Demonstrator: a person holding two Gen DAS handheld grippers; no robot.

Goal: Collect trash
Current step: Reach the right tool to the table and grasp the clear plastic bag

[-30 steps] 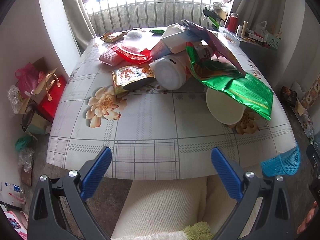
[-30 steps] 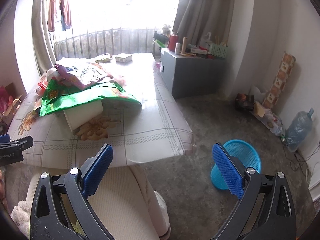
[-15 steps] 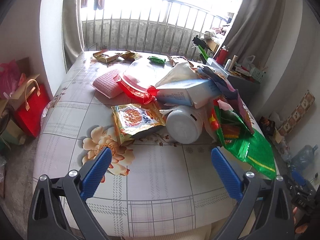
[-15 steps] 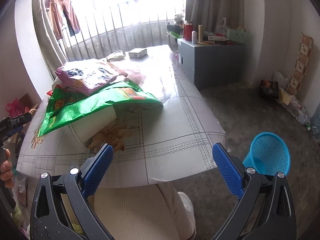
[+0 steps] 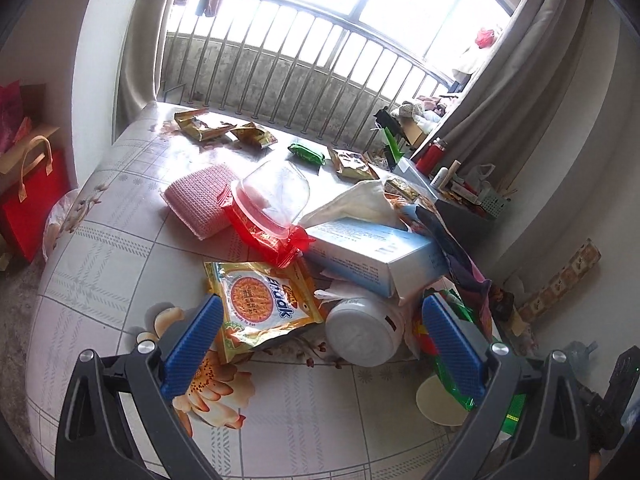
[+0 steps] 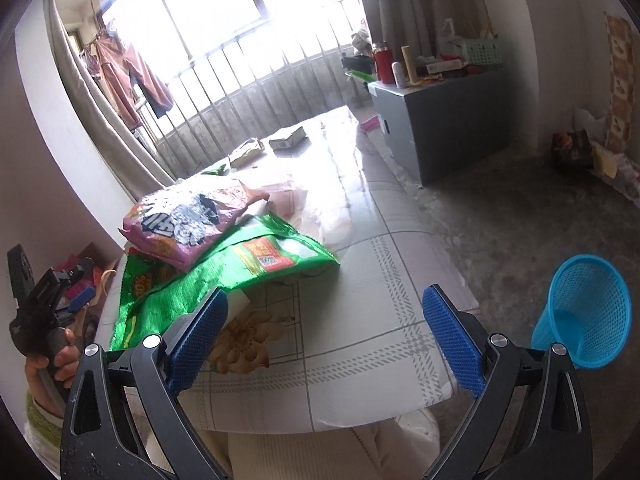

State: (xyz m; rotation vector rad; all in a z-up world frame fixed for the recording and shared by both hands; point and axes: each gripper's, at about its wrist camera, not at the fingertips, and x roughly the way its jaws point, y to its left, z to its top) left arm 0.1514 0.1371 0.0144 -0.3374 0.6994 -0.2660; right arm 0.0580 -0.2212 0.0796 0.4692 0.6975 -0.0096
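Note:
A pile of trash lies on the flowered table (image 5: 112, 248): a yellow snack packet (image 5: 260, 304), a white tub on its side (image 5: 364, 332), a light blue box (image 5: 372, 252), a red wrapper under a clear plastic dome (image 5: 272, 196) and a pink pad (image 5: 200, 200). My left gripper (image 5: 320, 344) is open and empty, above the table just short of the yellow packet and the tub. My right gripper (image 6: 332, 340) is open and empty over the table's near corner, beside a green foil bag (image 6: 224, 268) and a pink bag (image 6: 188, 220). A blue mesh bin (image 6: 580, 312) stands on the floor at the right.
More wrappers (image 5: 224, 130) lie at the table's far edge by the window railing. A grey cabinet (image 6: 440, 120) with bottles stands right of the table. A red bag (image 5: 32, 196) sits on the floor at the left. A cream cushion (image 6: 320, 456) is below the table edge.
Both grippers have risen and moved forward over the table. The left wrist view has closed in on the yellow packet and white tub. Both stay open.

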